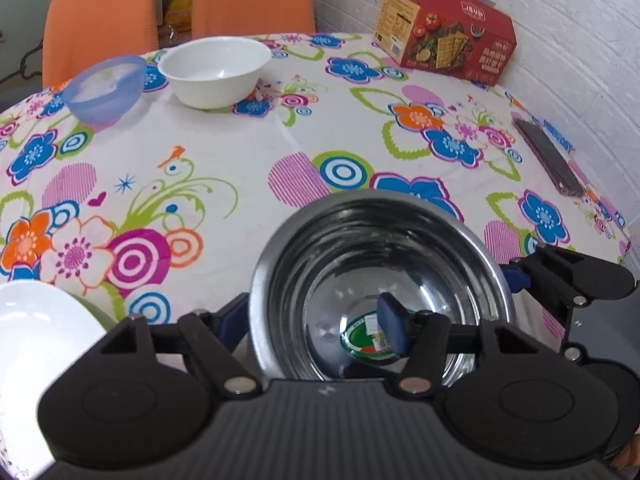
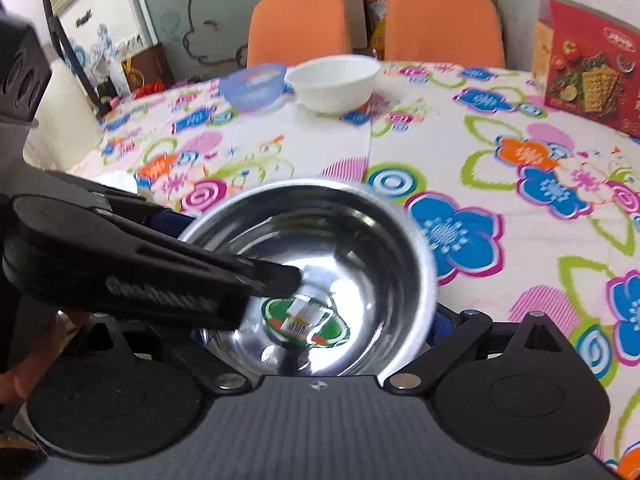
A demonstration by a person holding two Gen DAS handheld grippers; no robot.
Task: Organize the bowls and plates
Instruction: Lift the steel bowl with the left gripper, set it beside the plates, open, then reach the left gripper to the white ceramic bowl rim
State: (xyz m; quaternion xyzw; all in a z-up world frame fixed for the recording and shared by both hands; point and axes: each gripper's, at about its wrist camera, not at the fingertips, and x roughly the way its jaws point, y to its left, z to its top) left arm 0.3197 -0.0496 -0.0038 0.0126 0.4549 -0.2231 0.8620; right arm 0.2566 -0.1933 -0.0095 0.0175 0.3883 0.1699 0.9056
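Left gripper (image 1: 316,326) pinches the steel bowl's (image 1: 380,248) near-left rim, one finger inside. Right gripper (image 2: 316,336) sits spread around that bowl's base. Beyond, bare tablecloth (image 1: 224,136) runs to the white bowl (image 1: 215,70) and blue bowl (image 1: 105,88) by the far edge.

Beyond my flowered tablecloth (image 1: 224,152) sit a red cracker box (image 1: 448,36) (lid open) and two orange chairs (image 2: 298,24).
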